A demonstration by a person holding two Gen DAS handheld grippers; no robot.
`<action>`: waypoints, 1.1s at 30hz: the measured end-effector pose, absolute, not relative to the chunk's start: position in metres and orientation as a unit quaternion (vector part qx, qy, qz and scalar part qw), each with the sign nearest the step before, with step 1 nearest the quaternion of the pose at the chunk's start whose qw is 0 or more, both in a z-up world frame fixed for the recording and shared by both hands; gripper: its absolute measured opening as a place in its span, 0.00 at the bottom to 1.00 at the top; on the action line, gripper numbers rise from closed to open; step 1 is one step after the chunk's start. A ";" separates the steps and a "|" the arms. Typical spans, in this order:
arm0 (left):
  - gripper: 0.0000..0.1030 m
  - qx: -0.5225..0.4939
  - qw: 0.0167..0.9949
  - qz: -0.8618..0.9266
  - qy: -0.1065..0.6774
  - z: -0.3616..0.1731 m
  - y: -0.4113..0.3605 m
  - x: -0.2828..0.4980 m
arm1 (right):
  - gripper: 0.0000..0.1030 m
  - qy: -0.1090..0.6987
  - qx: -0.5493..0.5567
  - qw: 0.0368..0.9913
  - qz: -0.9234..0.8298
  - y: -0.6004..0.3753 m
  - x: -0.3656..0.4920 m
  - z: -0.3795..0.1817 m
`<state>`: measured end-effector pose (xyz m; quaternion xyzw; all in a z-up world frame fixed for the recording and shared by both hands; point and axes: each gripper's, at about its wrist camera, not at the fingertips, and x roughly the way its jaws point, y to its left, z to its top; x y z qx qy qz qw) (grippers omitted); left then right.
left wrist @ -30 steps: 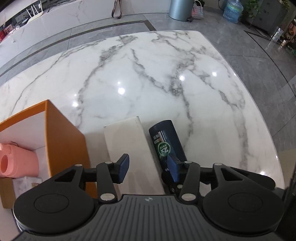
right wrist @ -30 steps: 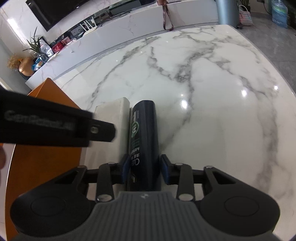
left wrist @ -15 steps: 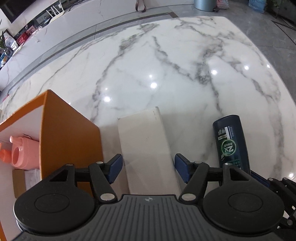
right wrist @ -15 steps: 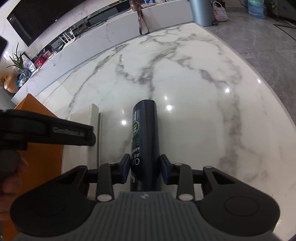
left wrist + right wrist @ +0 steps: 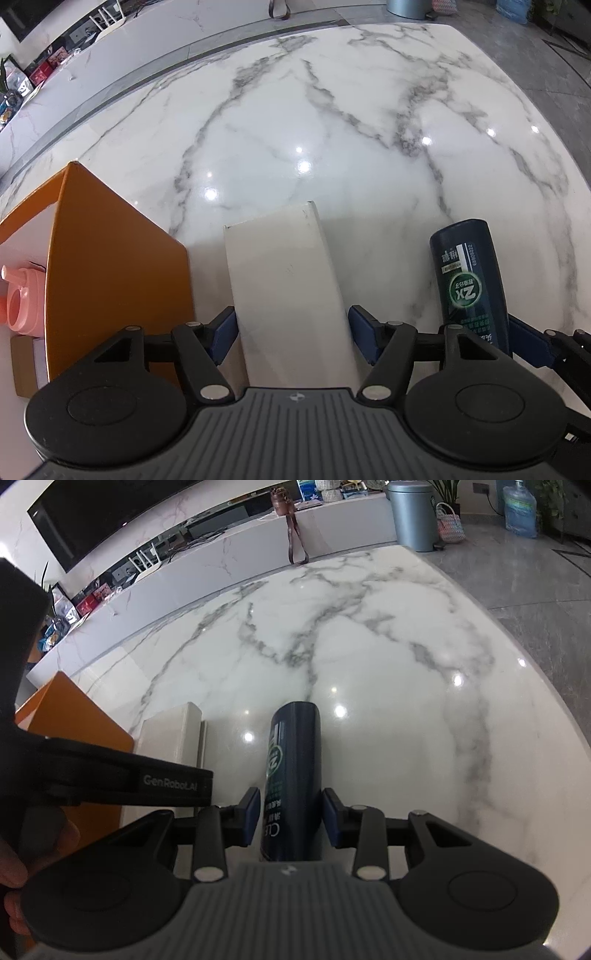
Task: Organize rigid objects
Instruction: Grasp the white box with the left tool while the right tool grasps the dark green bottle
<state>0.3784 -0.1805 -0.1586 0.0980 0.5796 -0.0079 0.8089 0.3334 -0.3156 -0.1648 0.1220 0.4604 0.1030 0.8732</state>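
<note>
A cream rectangular box (image 5: 284, 291) lies on the marble table (image 5: 332, 129). My left gripper (image 5: 291, 338) is open with its blue fingers on either side of the box's near end. A dark blue bottle (image 5: 469, 284) with a green round label lies to the right. In the right wrist view the bottle (image 5: 293, 775) lies between my right gripper's (image 5: 291, 821) fingers; small gaps show on both sides. The cream box (image 5: 171, 738) shows left of it.
An orange open bin (image 5: 110, 266) stands at the left, with a pink cup (image 5: 20, 299) inside. In the right wrist view the left gripper's black body (image 5: 110, 779) and a hand cross the left side. The table's curved edge lies to the right.
My left gripper has moved left from the bottle and now straddles the cream box. My right gripper has carried the bottle to the right, away from the box, and its fingers have parted slightly.
</note>
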 end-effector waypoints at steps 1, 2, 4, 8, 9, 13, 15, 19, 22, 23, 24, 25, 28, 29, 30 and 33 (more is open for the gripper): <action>0.72 0.093 0.809 -0.008 0.581 -0.159 -0.180 0.379 | 0.37 0.459 0.124 0.874 0.104 -0.316 0.334 -0.165; 0.72 0.090 0.809 -0.010 0.581 -0.159 -0.179 0.380 | 0.37 0.458 0.124 0.874 0.104 -0.316 0.335 -0.165; 0.72 0.090 0.811 -0.013 0.578 -0.158 -0.178 0.378 | 0.37 0.455 0.119 0.876 0.107 -0.313 0.336 -0.166; 0.71 0.079 0.819 -0.016 0.568 -0.158 -0.175 0.375 | 0.34 0.454 0.114 0.876 0.117 -0.309 0.335 -0.166; 0.71 0.074 0.820 -0.020 0.567 -0.158 -0.174 0.374 | 0.34 0.454 0.115 0.876 0.116 -0.310 0.335 -0.166; 0.71 0.055 0.827 -0.037 0.559 -0.152 -0.168 0.369 | 0.34 0.453 0.122 0.876 0.112 -0.314 0.332 -0.166; 0.70 0.054 0.832 -0.040 0.551 -0.147 -0.168 0.365 | 0.34 0.452 0.131 0.875 0.115 -0.316 0.332 -0.166; 0.70 0.044 0.839 -0.051 0.540 -0.137 -0.167 0.360 | 0.34 0.447 0.136 0.876 0.118 -0.316 0.330 -0.164; 0.69 0.037 0.843 -0.062 0.532 -0.130 -0.166 0.356 | 0.34 0.438 0.145 0.879 0.120 -0.318 0.327 -0.161; 0.69 0.036 0.844 -0.066 0.531 -0.127 -0.166 0.355 | 0.34 0.436 0.149 0.879 0.121 -0.320 0.326 -0.160; 0.69 0.034 0.845 -0.068 0.530 -0.124 -0.166 0.353 | 0.34 0.436 0.154 0.879 0.121 -0.322 0.326 -0.160; 0.69 0.031 0.845 -0.072 0.529 -0.121 -0.166 0.352 | 0.34 0.436 0.159 0.878 0.121 -0.323 0.325 -0.160; 0.68 0.025 0.850 -0.087 0.519 -0.109 -0.166 0.346 | 0.34 0.431 0.167 0.878 0.120 -0.325 0.325 -0.159; 0.68 0.023 0.851 -0.093 0.516 -0.104 -0.166 0.344 | 0.34 0.428 0.167 0.880 0.120 -0.325 0.324 -0.158; 0.68 0.020 0.852 -0.098 0.513 -0.101 -0.166 0.342 | 0.34 0.425 0.166 0.882 0.120 -0.325 0.323 -0.157; 0.68 0.015 0.856 -0.107 0.505 -0.090 -0.167 0.336 | 0.34 0.413 0.167 0.887 0.126 -0.325 0.318 -0.152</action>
